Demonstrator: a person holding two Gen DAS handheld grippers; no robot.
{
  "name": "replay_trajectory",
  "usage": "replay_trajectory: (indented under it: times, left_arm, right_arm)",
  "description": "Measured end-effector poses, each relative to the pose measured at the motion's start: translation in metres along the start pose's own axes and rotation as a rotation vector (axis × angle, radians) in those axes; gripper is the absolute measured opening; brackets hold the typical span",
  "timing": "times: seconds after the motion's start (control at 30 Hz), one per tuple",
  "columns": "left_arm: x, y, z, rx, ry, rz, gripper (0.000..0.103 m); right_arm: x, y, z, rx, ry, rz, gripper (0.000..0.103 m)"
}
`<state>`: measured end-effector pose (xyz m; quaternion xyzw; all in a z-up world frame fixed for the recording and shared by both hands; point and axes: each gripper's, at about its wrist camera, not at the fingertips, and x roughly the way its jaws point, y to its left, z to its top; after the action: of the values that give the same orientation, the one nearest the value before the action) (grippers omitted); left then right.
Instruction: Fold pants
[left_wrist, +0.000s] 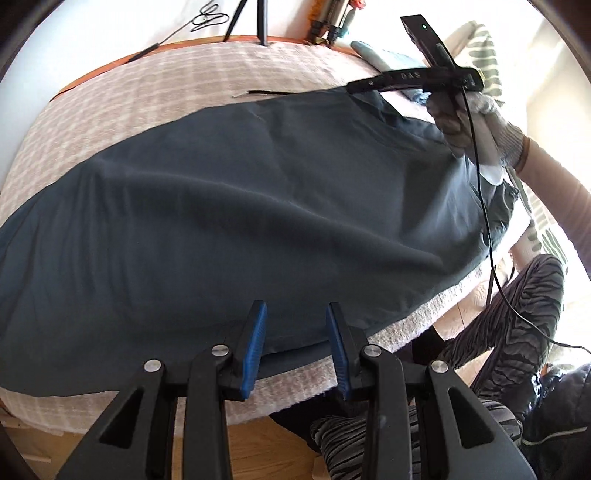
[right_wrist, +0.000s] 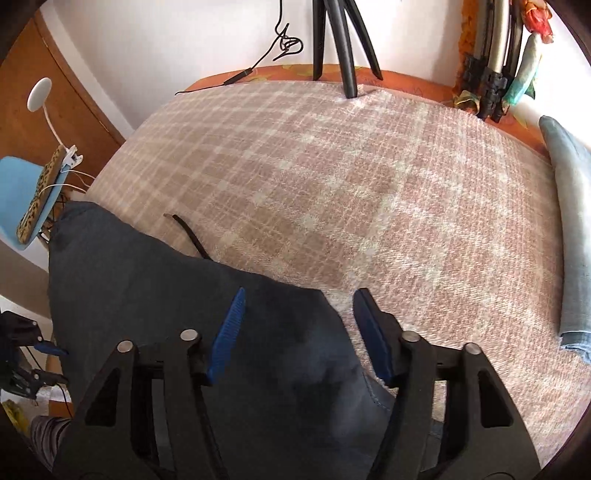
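Dark blue-grey pants (left_wrist: 229, 206) lie spread flat across a pink checked blanket (left_wrist: 155, 85) on a bed. My left gripper (left_wrist: 295, 314) is open, its blue pads just above the pants' near edge, holding nothing. In the left wrist view the right gripper's body (left_wrist: 424, 79) is held by a gloved hand (left_wrist: 480, 125) over the pants' far right end; its jaws are hidden there. In the right wrist view my right gripper (right_wrist: 299, 295) is open, over a corner of the pants (right_wrist: 155, 288), with cloth between the pads but not pinched. A black drawstring (right_wrist: 188, 234) sticks out from the pants.
A folded light blue cloth (right_wrist: 569, 221) lies at the blanket's right edge. Tripod legs (right_wrist: 343, 44) stand at the bed's far edge. A blue chair (right_wrist: 22, 192) and wooden cupboard (right_wrist: 55, 96) are at left. The person's striped legs (left_wrist: 517, 325) are beside the bed.
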<state>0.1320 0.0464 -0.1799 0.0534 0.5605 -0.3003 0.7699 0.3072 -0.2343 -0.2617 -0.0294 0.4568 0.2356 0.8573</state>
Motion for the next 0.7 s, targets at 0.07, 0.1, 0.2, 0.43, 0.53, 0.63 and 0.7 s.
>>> replay_trajectory:
  times: [0.07, 0.1, 0.2, 0.43, 0.53, 0.63, 0.7]
  left_arm:
    - [0.007, -0.004, -0.004, 0.015, 0.026, -0.007, 0.03]
    - [0.009, -0.005, -0.006, 0.015, 0.037, -0.007, 0.03]
    - [0.011, -0.011, -0.01, 0.043, 0.026, 0.011, 0.03]
    - [0.012, -0.015, -0.014, 0.034, 0.007, 0.019, 0.03]
    - [0.008, -0.011, -0.016, 0.006, -0.004, 0.04, 0.03]
    - [-0.008, 0.0, -0.021, -0.041, -0.034, 0.08, 0.03]
    - [-0.022, 0.012, -0.027, -0.1, -0.067, 0.077, 0.03]
  right_arm:
    - [0.004, 0.013, -0.002, -0.067, 0.017, -0.049, 0.008]
    - [0.004, 0.02, -0.002, -0.105, 0.014, -0.076, 0.007]
    - [0.001, 0.031, 0.005, -0.184, -0.018, -0.175, 0.004]
    - [0.018, 0.021, 0.013, -0.141, -0.011, -0.238, 0.004]
    - [0.003, 0.02, 0.008, -0.096, -0.028, -0.204, 0.014]
    - [-0.032, 0.028, 0.001, -0.086, -0.111, -0.203, 0.046]
    - [-0.054, 0.04, -0.006, -0.097, -0.151, -0.159, 0.053]
